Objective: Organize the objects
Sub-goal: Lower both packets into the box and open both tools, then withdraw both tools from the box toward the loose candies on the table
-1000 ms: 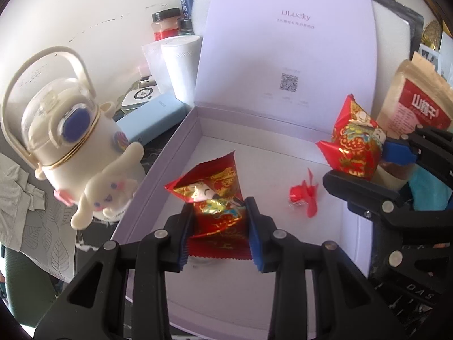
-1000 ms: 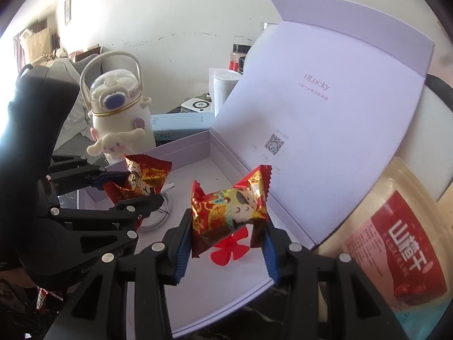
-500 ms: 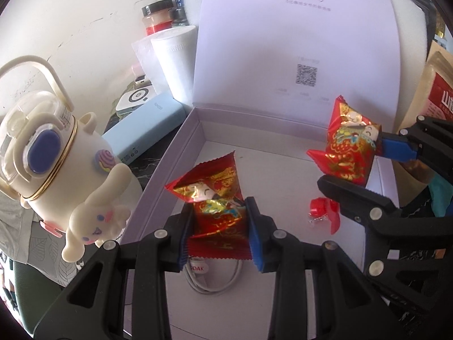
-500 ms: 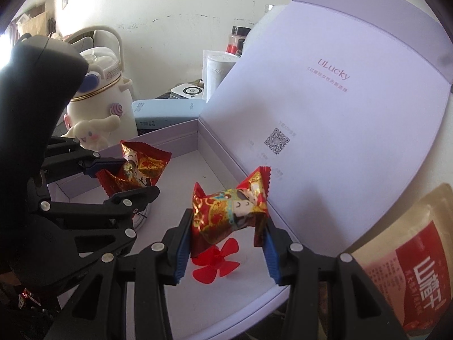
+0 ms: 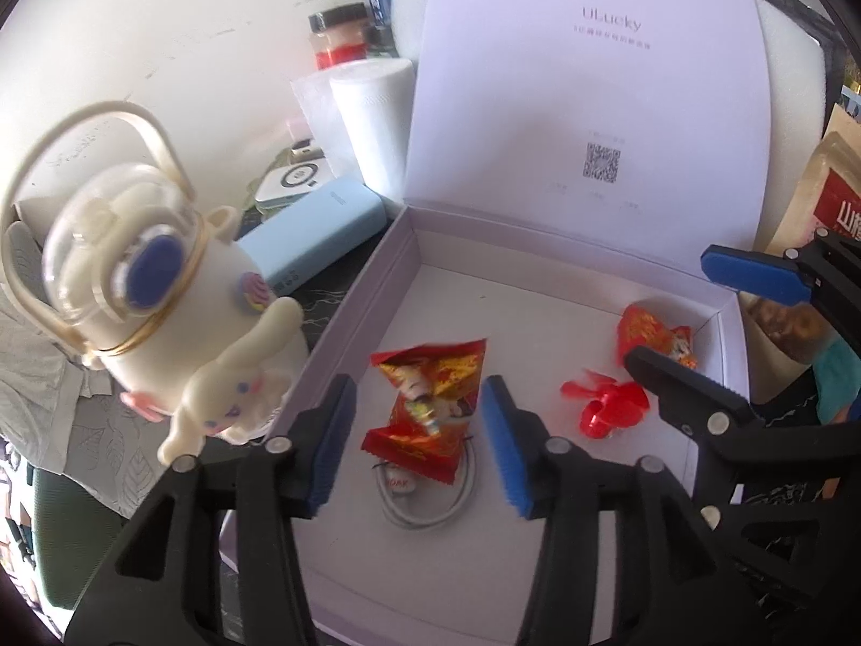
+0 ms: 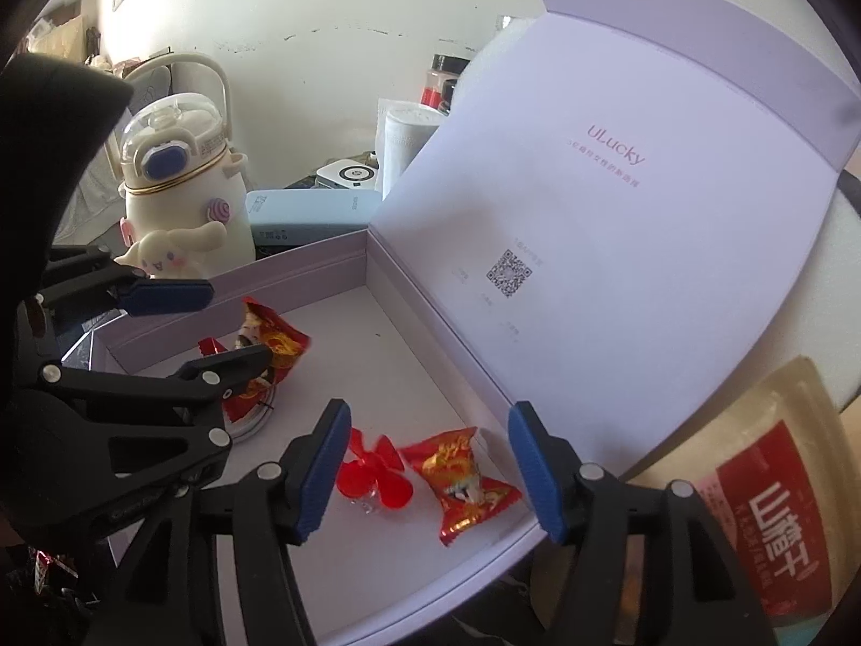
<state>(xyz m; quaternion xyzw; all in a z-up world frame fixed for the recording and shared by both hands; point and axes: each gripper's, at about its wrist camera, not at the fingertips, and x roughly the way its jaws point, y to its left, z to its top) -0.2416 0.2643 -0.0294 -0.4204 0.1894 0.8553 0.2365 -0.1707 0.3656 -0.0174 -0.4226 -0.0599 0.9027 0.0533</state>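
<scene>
An open lilac box (image 5: 350, 334) (image 6: 301, 264) stands with its lid (image 5: 592, 107) upright. My left gripper (image 5: 417, 447) (image 6: 199, 328) hovers open over a red and gold candy packet (image 5: 430, 398) (image 6: 269, 344) that lies on the box floor, partly on a white cable (image 5: 430, 506). My right gripper (image 6: 428, 463) (image 5: 715, 323) is open too, above a second candy packet (image 6: 457, 474) (image 5: 654, 336) in the box's right corner. Between the two packets lies a small red fan (image 5: 608, 404) (image 6: 371, 468).
A cream bottle with a dog figure (image 5: 134, 280) (image 6: 183, 188) stands just left of the box. Behind it are a light blue power bank (image 5: 317, 237), a white cylinder (image 5: 371, 118) and jars. A snack bag (image 6: 753, 511) leans at the box's right.
Both grippers have opened and let go of their candy packets, which now lie on the box floor. The left packet rests over the cable, the right one in the right corner.
</scene>
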